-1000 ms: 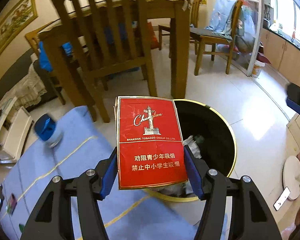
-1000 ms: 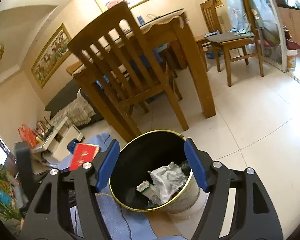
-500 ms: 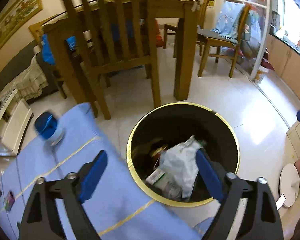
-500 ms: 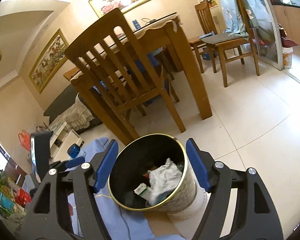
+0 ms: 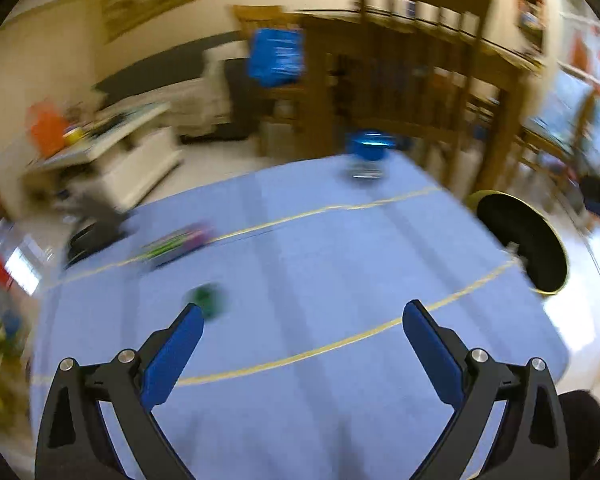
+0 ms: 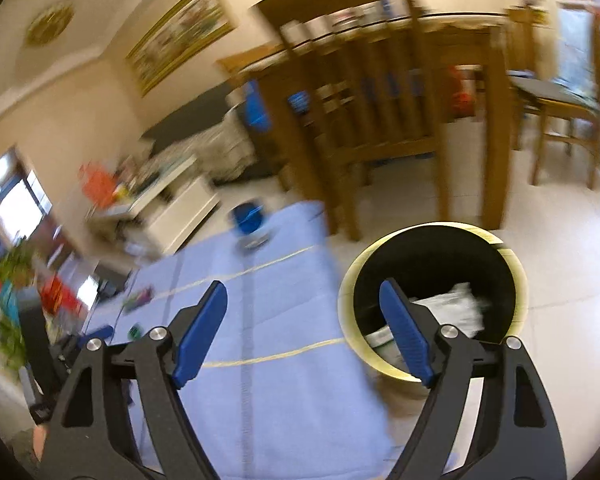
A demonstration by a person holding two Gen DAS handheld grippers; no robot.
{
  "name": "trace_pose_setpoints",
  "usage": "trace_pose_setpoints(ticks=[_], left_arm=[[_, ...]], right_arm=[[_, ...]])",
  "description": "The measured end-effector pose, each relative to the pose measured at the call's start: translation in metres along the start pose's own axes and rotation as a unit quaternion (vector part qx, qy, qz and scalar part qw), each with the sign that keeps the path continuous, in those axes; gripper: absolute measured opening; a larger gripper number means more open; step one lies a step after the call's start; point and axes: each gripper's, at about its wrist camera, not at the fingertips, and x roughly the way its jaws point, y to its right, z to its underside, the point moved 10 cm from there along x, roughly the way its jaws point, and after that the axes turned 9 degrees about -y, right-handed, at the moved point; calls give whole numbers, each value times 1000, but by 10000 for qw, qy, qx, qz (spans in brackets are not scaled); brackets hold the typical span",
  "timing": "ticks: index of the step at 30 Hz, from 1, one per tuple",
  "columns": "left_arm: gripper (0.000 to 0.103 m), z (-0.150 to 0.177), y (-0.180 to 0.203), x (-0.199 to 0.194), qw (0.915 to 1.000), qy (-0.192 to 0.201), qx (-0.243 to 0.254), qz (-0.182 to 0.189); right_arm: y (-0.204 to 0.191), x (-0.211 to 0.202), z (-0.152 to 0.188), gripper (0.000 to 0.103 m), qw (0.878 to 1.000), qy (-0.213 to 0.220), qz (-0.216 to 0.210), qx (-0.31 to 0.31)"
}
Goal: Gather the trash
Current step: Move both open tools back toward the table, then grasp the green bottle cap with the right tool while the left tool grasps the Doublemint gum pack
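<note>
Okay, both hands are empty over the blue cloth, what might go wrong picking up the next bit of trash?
The small green item is tiny and blurred, so the left hand-held gripper, jaws opening and empty, may miss it. The bin sits off the blue cloth's edge; a loose drop could land outside it.

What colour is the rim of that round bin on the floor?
The bin's rim is yellow-gold, around a black inside. The right wrist view shows it best.

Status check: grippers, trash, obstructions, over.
Left gripper and right gripper opening, nothing between jaws. Bin holds trash; blurred green item on blue cloth. Nothing in the way.
</note>
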Motion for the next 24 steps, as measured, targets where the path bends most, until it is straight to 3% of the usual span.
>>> trace_pose_setpoints(ticks=[4, 7, 11, 17, 24], left_arm=[[96, 26, -88, -17, 9970, 40, -634, -444], [96, 38, -139, -32, 9925, 103, -1000, -702], [96, 49, -199, -48, 9834, 240, -1317, -1226], [96, 67, -244, -51, 9774, 237, -1748, -1165], [96, 72, -242, -41, 9792, 193, -1686, -1108]], right_arm=[[-85, 48, 21, 84, 9955, -580, -403, -624], [-146, 87, 43, 91, 9859, -1053, -685, -1102], [-210, 137, 69, 91, 9694, -1591, -863, -1661], [-267, 190, 83, 90, 9540, -1859, -771, -2222], [-292, 236, 85, 55, 9425, -2107, -736, -2487]])
